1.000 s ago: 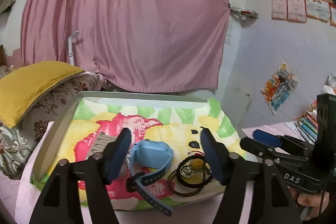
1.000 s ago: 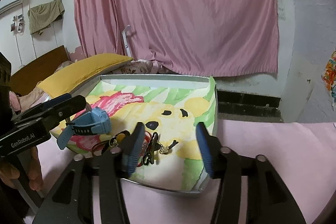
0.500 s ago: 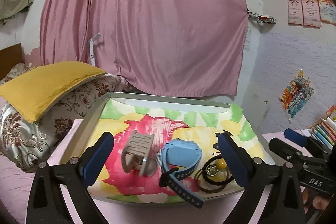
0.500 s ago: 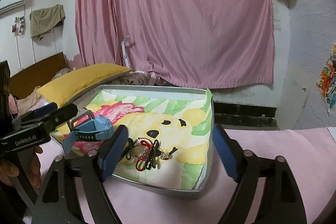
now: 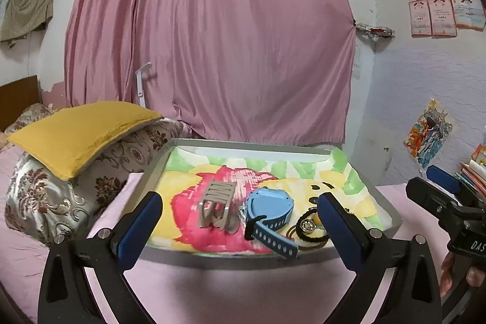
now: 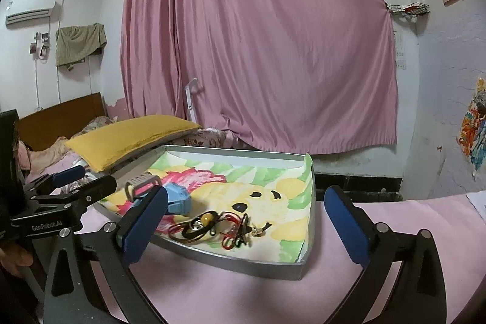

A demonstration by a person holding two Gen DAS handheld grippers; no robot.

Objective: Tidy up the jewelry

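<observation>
Left tool (image 5: 240, 211): its jaws are standing wide apart with nothing clamped between them; the last of its opening is levelling off. It is hanging on the near side of the tray, pointing slightly downward at the left half.
Right tool (image 6: 246, 220): its jaws are opening right now, and no pad is pressing on anything; it is sitting near the tray's near right corner.
Tray (image 5: 252, 146): lying on the pink bed cover, its printed liner facing up, long sides running left to right.
Clip (image 5: 216, 204): the grey hair clip is resting on the red patch, left of centre, its teeth running near to far.
Watch (image 5: 268, 205): the blue watch is lying just right of the clip, its strap trailing toward the near rim.
Bands (image 6: 197, 228): dark hair bands with a yellow bead are lying at the near edge, right of the watch.
Cords (image 6: 238, 233): a red and black tangle is lying just right of the bands.
Key relation: clip and watch are sitting straight ahead of the left tool, while bands and cords are lying dead ahead of the right tool, so each hand is nearer its own pair.
Task state: everything appears to be in the tray already, so both tools are likely backing off.
</observation>
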